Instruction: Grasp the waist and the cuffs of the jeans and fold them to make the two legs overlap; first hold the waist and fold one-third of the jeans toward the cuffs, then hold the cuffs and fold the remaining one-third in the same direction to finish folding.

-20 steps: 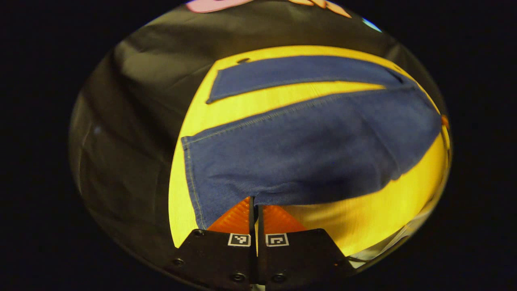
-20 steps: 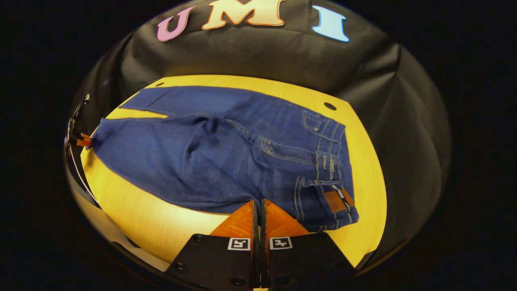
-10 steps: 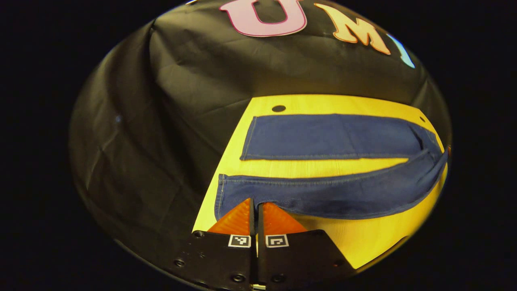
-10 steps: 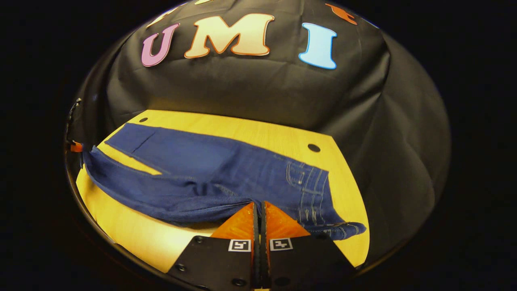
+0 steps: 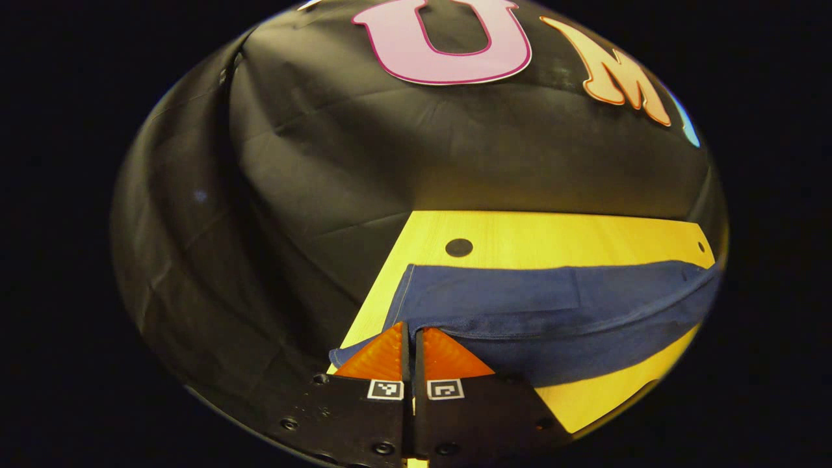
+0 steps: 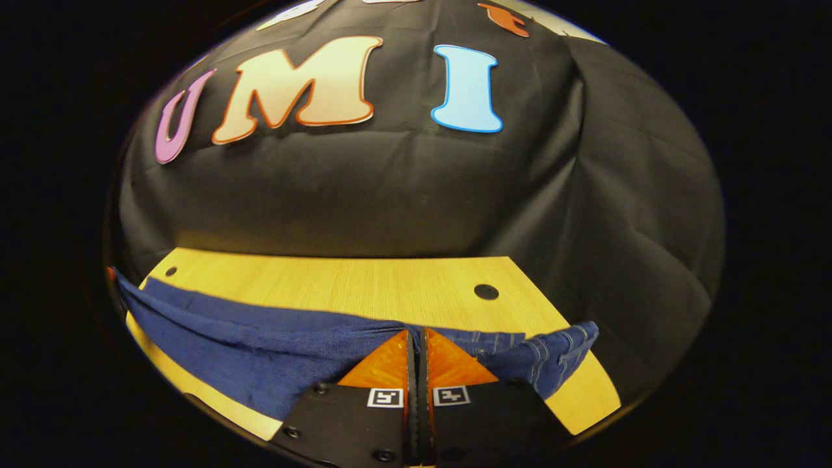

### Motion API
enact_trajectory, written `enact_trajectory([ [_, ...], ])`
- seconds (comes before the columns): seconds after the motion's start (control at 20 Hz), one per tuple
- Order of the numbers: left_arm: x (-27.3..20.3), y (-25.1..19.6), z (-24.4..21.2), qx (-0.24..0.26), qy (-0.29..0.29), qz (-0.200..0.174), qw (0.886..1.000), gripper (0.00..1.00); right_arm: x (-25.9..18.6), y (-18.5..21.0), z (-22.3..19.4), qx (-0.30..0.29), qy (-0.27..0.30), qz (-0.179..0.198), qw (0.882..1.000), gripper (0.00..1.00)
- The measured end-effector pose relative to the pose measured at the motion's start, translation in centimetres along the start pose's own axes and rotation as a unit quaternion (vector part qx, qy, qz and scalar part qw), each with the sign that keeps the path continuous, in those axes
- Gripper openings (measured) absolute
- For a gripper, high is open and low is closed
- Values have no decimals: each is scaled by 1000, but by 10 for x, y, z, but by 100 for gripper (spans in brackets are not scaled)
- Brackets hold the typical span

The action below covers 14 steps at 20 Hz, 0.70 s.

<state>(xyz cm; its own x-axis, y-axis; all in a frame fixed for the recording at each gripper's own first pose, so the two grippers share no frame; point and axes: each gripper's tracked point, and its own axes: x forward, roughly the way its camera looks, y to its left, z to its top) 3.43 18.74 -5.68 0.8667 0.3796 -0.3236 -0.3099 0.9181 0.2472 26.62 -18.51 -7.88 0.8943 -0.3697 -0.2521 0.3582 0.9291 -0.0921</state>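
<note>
A yellow wooden table (image 5: pixel 552 234) stood before the black cloth wall. On it lay the jeans (image 5: pixel 552 318), just ahead of both tongs. The left gripper (image 5: pixel 409 344) was closed on the near leg's cuff edge; the right gripper (image 6: pixel 416 354) was pinched shut on denim at the waist end. The near leg lay partly over the far one, so the leg overlap looked nearly done; I judged both one-third folds were not yet begun.
</note>
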Motion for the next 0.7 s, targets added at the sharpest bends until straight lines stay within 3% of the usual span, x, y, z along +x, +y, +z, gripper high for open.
enact_trajectory([
  [0.25,-3,-1,-7,34,-12,21,999,0,66,7,-35,63,23,-9,998,2],
  [0.5,-8,-2,5,53,-24,47,997,0,97,10,-64,73,42,-1,996,1],
  [0.55,-9,-1,5,56,-25,51,997,0,98,10,-70,80,50,4,996,7],
  [0.65,-10,0,2,58,-21,56,997,4,100,8,-71,95,60,10,994,9],
  [0.7,-20,-2,2,51,-20,49,997,20,100,9,-70,107,60,20,992,38],
])
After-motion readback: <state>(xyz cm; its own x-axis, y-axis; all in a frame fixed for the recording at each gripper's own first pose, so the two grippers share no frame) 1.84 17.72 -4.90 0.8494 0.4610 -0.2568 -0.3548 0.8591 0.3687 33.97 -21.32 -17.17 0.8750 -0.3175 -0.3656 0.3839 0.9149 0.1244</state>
